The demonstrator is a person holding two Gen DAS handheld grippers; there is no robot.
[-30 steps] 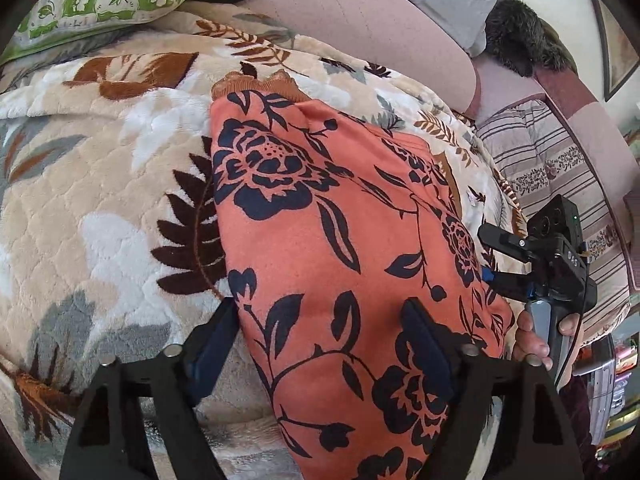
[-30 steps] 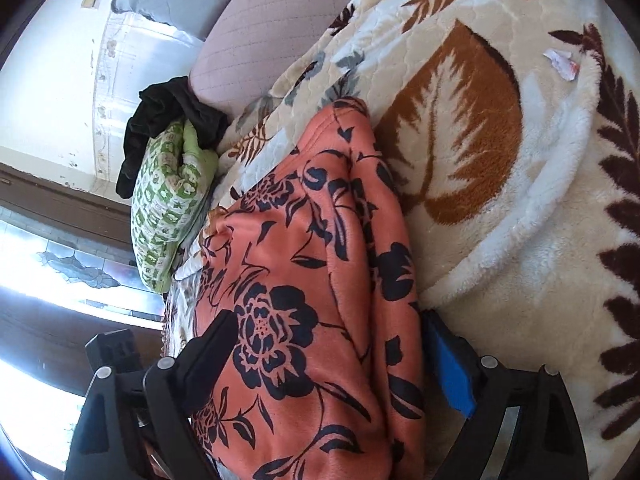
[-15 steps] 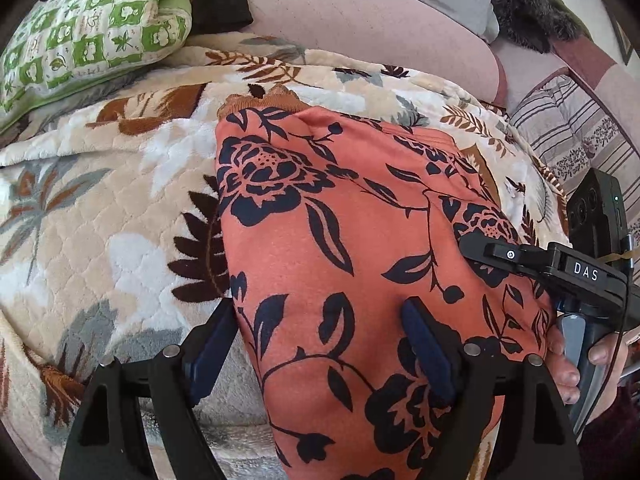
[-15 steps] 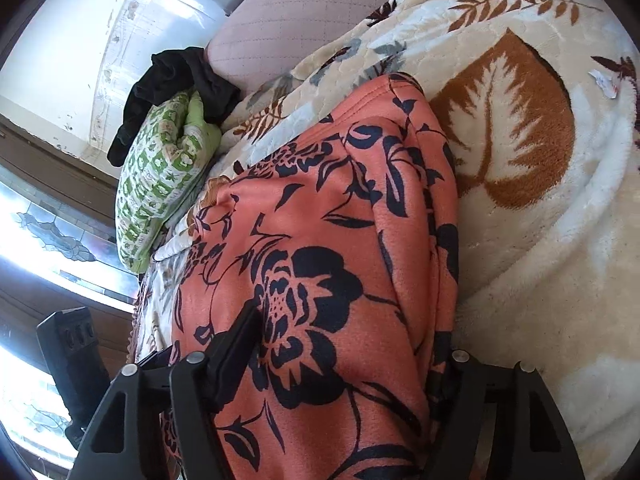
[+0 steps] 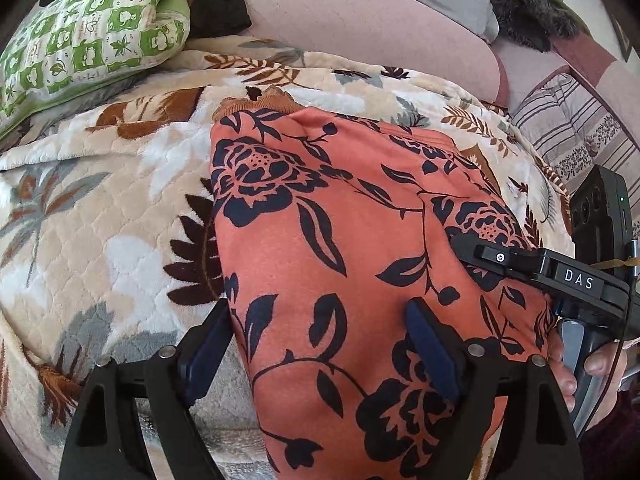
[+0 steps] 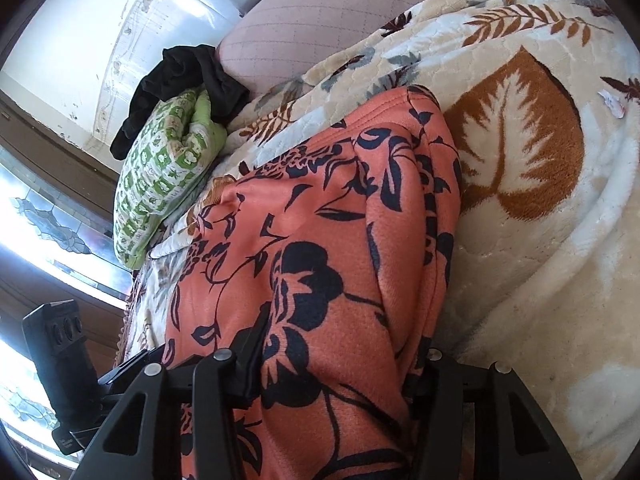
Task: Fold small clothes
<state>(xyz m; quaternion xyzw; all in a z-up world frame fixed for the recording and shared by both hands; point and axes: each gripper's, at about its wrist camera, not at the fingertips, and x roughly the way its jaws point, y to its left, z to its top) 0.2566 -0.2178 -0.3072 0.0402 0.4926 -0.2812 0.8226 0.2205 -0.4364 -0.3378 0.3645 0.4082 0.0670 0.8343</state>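
An orange garment with dark blue flowers [image 5: 320,240] lies flat on a leaf-patterned blanket [image 5: 100,220]. My left gripper [image 5: 316,316] straddles its near left edge. One finger is beside the cloth, the other rests on top, and the jaws are opening without pinching anything. In the right wrist view the garment [image 6: 320,240] is bunched into a ridge along its right edge. My right gripper [image 6: 340,340] is closing on that ridge, and its fingers press into the fabric. The right gripper [image 5: 540,268] also shows at the garment's right side, held by a hand [image 5: 560,364].
A green patterned pillow [image 5: 88,36] and a black cloth [image 6: 180,80] lie at the far left by the pink sofa back [image 5: 360,20]. A striped cushion [image 5: 580,132] sits at the right. The blanket [image 6: 540,280] spreads wide to the garment's right.
My right gripper's jaws have narrowed and gathered the garment's right edge into a ridge. In the left wrist view the right gripper has slid in onto the cloth. The left jaws have widened slightly.
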